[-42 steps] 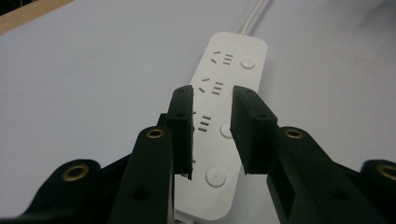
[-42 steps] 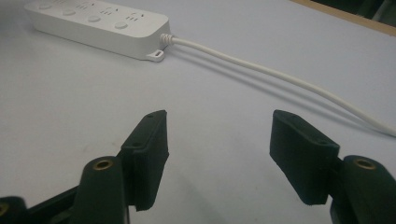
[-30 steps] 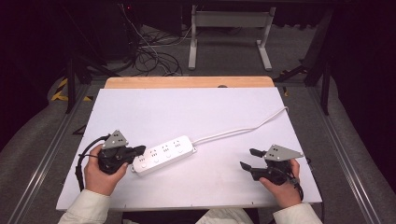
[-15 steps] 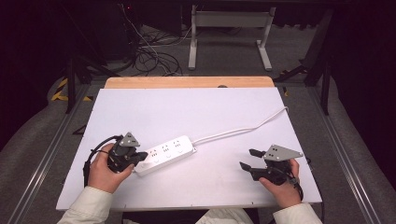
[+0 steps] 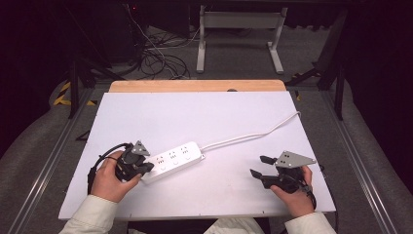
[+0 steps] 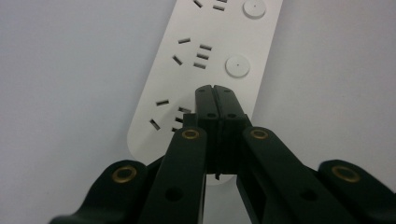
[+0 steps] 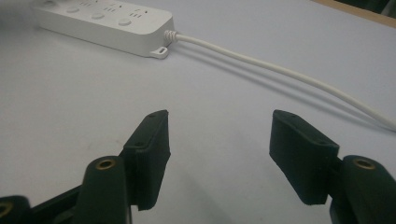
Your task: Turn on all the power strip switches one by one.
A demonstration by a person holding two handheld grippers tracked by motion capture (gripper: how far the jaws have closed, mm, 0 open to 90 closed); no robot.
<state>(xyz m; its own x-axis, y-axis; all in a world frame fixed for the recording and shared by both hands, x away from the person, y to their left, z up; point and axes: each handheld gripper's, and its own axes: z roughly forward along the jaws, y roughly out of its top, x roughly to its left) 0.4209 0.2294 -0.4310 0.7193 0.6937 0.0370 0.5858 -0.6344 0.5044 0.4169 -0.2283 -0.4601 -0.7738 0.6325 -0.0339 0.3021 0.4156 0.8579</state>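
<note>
A white power strip (image 5: 175, 157) lies flat on the white table (image 5: 195, 112), slanted up to the right, and its white cable (image 5: 253, 135) runs off toward the table's right edge. My left gripper (image 5: 146, 168) is at the strip's left end. In the left gripper view the strip (image 6: 205, 51) lies under my left gripper (image 6: 215, 91), whose jaws are pressed together over the nearest socket group and hide that group's round button. My right gripper (image 5: 260, 165) rests near the front right, well clear of the strip, its jaws wide apart around bare table (image 7: 215, 140).
In the right gripper view the strip's cable end (image 7: 161, 49) and its cable (image 7: 280, 70) lie ahead on the table. A wooden strip (image 5: 195, 86) borders the table's far edge. Beyond it are loose cables on the floor (image 5: 156, 58) and a metal stand (image 5: 238, 29).
My left gripper has shifted a little to the right, onto the strip's left end. The right gripper and the strip have stayed where they were.
</note>
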